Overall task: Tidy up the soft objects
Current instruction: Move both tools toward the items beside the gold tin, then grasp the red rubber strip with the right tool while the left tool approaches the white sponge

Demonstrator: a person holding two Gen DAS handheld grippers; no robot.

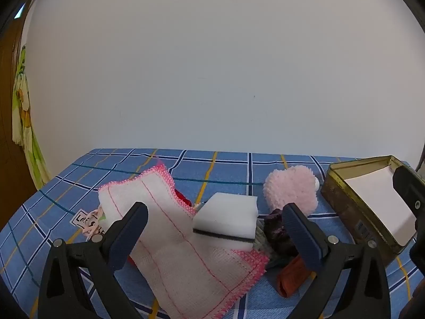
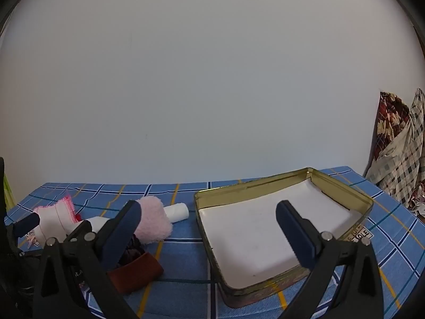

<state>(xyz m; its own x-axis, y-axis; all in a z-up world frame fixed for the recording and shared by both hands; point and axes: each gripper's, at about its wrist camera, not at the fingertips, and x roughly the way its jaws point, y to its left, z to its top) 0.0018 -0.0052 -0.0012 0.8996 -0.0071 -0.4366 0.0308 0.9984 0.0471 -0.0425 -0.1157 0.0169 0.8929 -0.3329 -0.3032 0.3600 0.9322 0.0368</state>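
Sponge (image 1: 225,216) atop cloth (image 1: 183,242) between left gripper (image 1: 215,228) jaws, apart, empty; tin (image 2: 281,236) between right gripper (image 2: 209,228) jaws, apart: likely destination.

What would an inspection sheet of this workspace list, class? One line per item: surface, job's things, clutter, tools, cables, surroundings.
Surface: blue checked cloth covers the table.
Job's things: pink-edged white cloth, white sponge resting on it, fluffy pink piece, dark scrunchie, rust-brown band, white roll; open tin, white-lined, nothing in it.
Clutter: nothing seen.
Tools: left tool open over the cloth; right tool open at the tin.
Cables: nothing seen.
Surroundings: plain wall; patterned fabrics at right.
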